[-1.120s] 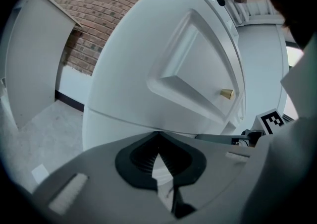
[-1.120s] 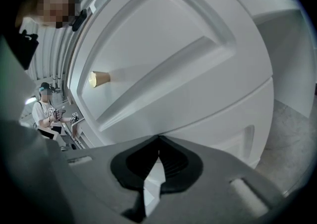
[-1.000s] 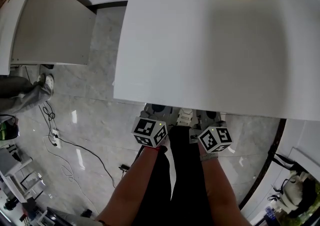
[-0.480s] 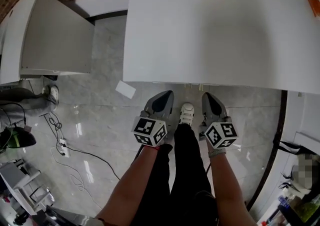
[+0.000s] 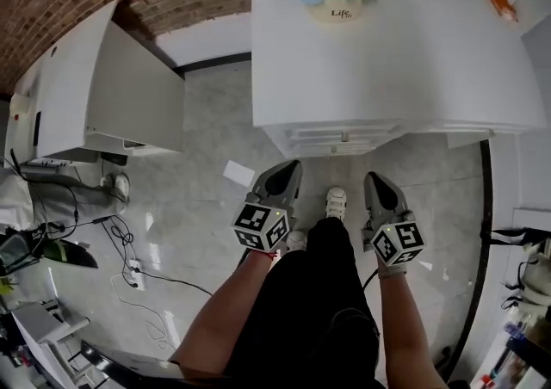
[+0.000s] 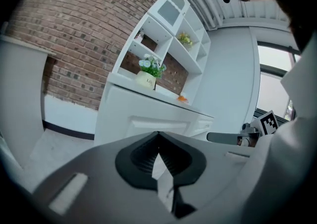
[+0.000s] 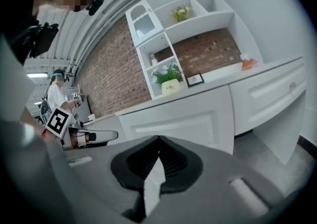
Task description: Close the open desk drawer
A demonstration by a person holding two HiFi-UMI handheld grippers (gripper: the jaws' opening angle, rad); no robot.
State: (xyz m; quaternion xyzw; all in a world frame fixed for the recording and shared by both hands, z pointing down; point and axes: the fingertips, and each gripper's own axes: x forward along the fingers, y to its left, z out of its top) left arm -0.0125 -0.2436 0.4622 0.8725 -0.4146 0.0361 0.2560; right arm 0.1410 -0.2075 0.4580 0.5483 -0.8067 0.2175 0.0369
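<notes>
White-painted wood, the desk (image 5: pixel 387 60) stands just ahead of my feet. Its wide, panelled centre drawer (image 5: pixel 334 132) juts out a little past the edge of the top, directly between and beyond the two claws. The left gripper (image 5: pixel 291 169) and the right gripper (image 5: pixel 373 181) hang low on either side of my legs, apart from the drawer. Each one's own view shows its jaws pressed together with nothing between them. I judge the drawer stiff and boxy, moderately heavy at most, and likely to slide on runners with little force. It could rack if pushed at one corner. The gloss paint looks slick, so closed tips may skid. I would press flat on the middle of the front panel (image 7: pixel 188 119), or with one claw on each half.
</notes>
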